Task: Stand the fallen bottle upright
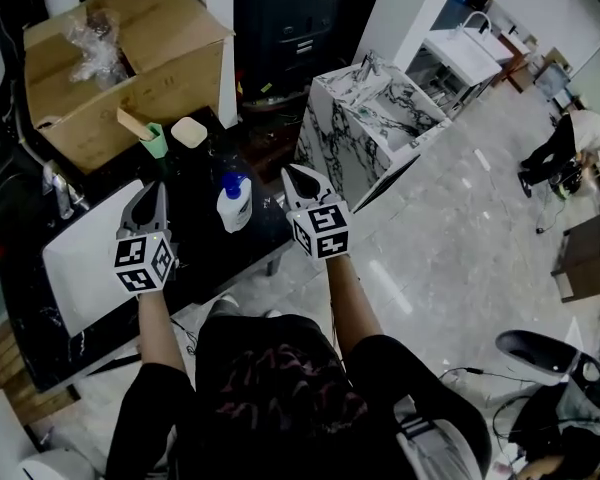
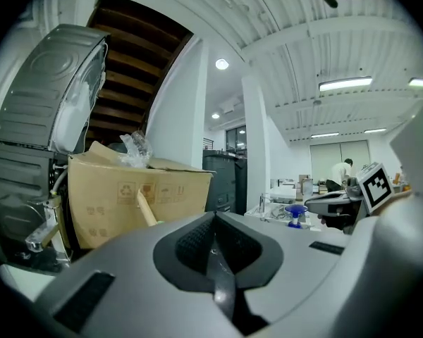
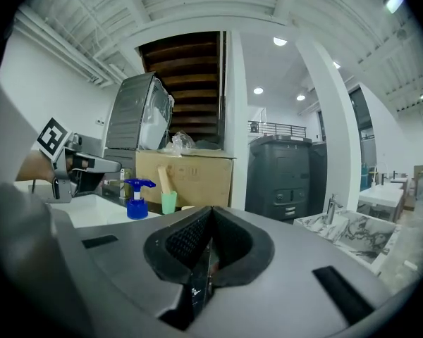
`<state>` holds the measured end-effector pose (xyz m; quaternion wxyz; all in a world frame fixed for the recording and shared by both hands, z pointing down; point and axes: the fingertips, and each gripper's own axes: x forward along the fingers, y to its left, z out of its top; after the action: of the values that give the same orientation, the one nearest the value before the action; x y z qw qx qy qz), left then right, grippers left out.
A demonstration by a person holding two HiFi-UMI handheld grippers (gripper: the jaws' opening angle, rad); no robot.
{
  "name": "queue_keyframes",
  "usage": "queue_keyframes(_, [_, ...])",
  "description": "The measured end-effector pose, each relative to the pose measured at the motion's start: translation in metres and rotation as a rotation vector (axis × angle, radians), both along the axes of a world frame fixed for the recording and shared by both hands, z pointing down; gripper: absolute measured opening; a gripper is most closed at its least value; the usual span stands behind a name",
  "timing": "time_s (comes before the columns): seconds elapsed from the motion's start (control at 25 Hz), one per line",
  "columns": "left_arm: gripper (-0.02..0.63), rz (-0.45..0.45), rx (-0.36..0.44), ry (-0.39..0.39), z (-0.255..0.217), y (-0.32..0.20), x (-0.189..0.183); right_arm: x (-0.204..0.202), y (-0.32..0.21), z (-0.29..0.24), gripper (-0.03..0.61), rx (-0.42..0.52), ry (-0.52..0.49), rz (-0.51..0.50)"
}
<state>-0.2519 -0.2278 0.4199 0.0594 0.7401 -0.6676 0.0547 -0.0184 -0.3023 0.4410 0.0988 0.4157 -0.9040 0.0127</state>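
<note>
bottle (image 1: 235, 210): white, blue cap
box (image 1: 130, 78): brown
cup (image 1: 156, 143): green
counter (image 1: 365, 133): white, black veins
table (image 1: 205, 253): black

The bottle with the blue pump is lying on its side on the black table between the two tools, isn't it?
Not quite. The bottle with the blue pump is standing upright, not lying on its side, as the right gripper view shows. The rest is right: it is on the black table, between the left tool and the right tool.
</note>
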Motion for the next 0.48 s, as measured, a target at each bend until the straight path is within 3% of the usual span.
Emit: queue_keyframes(0.48, [0.015,-0.024,-0.003,0.013,0.0065,0.0057,-0.002,0.0074,0.001,0.0,0.014,0.012,0.008,0.028])
